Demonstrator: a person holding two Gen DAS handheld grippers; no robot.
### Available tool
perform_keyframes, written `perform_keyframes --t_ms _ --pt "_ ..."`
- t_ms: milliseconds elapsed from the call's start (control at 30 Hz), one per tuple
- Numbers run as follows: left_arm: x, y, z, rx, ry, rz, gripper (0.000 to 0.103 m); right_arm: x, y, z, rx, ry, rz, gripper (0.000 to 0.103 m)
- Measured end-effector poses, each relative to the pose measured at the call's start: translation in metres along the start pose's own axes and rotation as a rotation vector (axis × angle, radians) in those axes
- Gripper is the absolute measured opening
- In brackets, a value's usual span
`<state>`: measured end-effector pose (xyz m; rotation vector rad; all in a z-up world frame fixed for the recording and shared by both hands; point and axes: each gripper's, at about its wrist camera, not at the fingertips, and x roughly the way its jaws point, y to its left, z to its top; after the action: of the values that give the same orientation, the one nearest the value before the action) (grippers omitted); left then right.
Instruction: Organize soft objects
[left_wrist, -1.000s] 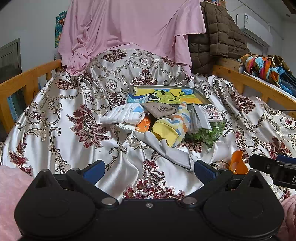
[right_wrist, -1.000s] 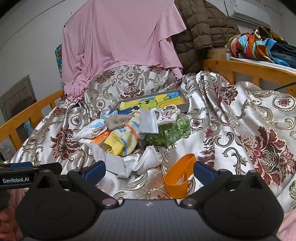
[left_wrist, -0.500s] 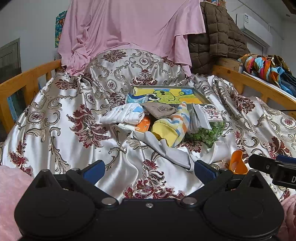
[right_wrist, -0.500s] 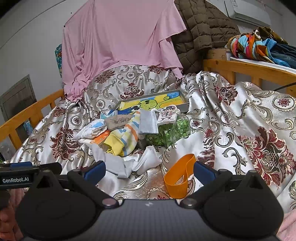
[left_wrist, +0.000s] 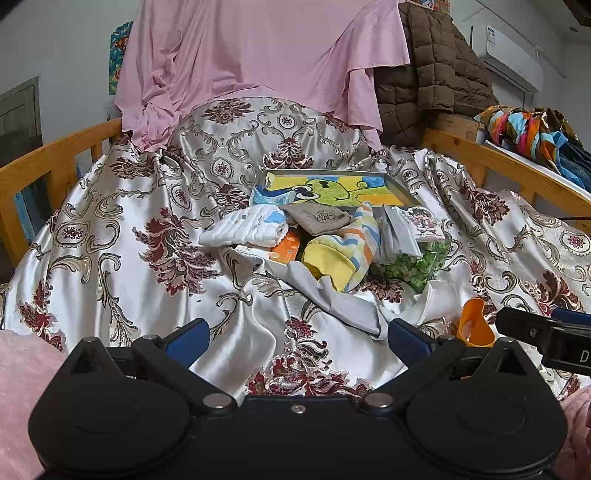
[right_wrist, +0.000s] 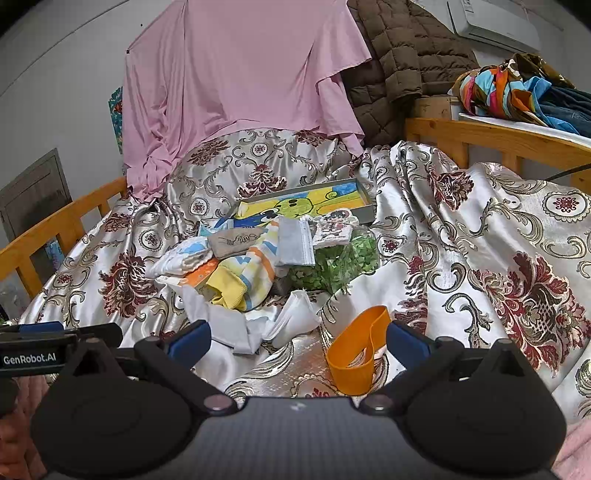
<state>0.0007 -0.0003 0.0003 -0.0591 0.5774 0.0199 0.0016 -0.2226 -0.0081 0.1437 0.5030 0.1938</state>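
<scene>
A heap of soft items lies mid-bed on the satin cover: a white quilted cloth (left_wrist: 245, 229), a grey pouch (left_wrist: 319, 218), a yellow striped cloth (left_wrist: 343, 254), a grey mask (right_wrist: 295, 245) and a bag of green bits (left_wrist: 415, 264). Behind them sits a tray with a cartoon picture (left_wrist: 338, 186). An orange elastic band (right_wrist: 356, 349) lies close to my right gripper (right_wrist: 298, 338), just inside its right finger. My left gripper (left_wrist: 297, 338) hovers low over bare cover, well short of the heap. Both stand open with nothing held.
Wooden bed rails (left_wrist: 40, 166) run along both sides. A pink sheet (left_wrist: 258, 55) and a brown quilted jacket (left_wrist: 436, 70) hang at the back. Colourful clothes (right_wrist: 517, 92) lie on a shelf to the right. A white-grey cloth (right_wrist: 236, 325) sprawls in front of the heap.
</scene>
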Motion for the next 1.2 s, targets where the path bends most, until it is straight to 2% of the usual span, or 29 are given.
perform_keyframes --t_ms 133,300,467,567,633,700,867,1067,1167,1200 --pt "0.006 -0.001 0.006 0.01 0.011 -0.012 0.102 0.001 -0.003 0.0 0.006 0.007 -0.009 0.103" --pt "0.021 -0.008 0.021 0.079 0.021 -0.084 0.102 0.009 -0.009 0.006 0.015 0.056 -0.035 0.103" --pt "0.052 -0.027 0.033 0.252 0.035 -0.255 0.102 0.027 -0.014 0.011 -0.011 0.141 -0.064 0.103" --pt "0.077 -0.035 0.038 0.315 0.05 -0.349 0.102 0.04 -0.018 0.011 -0.01 0.197 -0.078 0.103" --pt "0.093 -0.038 0.042 0.33 0.073 -0.409 0.102 0.051 -0.024 0.012 0.0 0.251 -0.059 0.103" --pt "0.11 -0.043 0.045 0.331 0.094 -0.456 0.102 0.064 -0.03 0.011 0.0 0.299 -0.078 0.103" --pt "0.155 -0.061 0.049 0.323 0.181 -0.597 0.1 0.088 -0.038 0.009 0.002 0.355 -0.091 0.102" --pt "0.192 -0.074 0.041 0.292 0.297 -0.653 0.082 0.116 -0.035 0.002 -0.079 0.414 -0.122 0.086" --pt "0.2 -0.076 0.037 0.291 0.326 -0.665 0.071 0.128 -0.034 -0.001 -0.096 0.449 -0.124 0.079" --pt "0.202 -0.078 0.036 0.295 0.329 -0.668 0.062 0.131 -0.034 -0.002 -0.096 0.46 -0.126 0.077"
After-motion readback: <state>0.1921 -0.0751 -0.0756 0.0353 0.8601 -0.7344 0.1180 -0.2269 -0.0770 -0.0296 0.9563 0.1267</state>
